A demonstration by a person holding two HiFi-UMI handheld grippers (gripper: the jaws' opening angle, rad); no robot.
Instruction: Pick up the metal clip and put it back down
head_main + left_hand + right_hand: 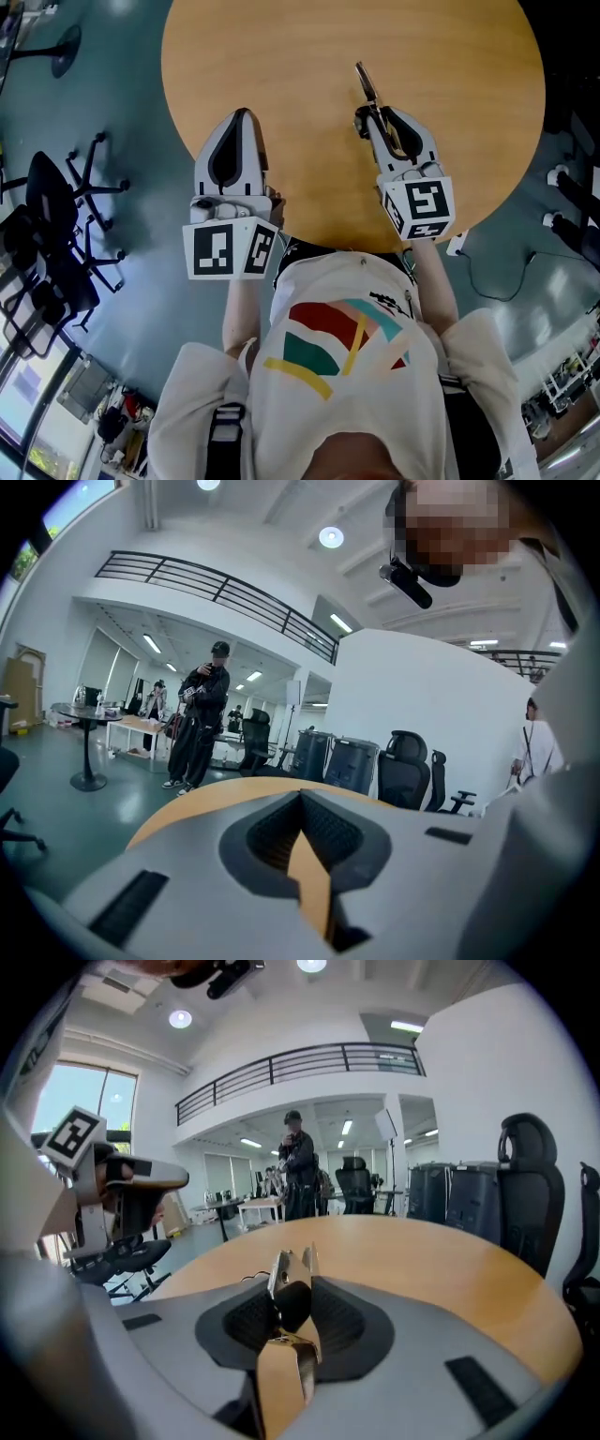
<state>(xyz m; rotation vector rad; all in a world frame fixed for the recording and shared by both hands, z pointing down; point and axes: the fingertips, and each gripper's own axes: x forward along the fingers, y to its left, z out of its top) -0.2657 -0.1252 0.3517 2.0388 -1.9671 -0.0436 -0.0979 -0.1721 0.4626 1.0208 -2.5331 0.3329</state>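
Clenching the right hand-held gripper [366, 116] on the metal clip [366, 82], squeezing its black middle between the jaws and leaving its silver end poking forward past the jaw tips, out over the round wooden counter [450, 56] (resting on the wood or lifted off it, impossible to tell). Holding the left hand-held gripper [241, 114] beside it over the counter's near edge, well apart from the clip, jaws pressed together and gripping nothing.
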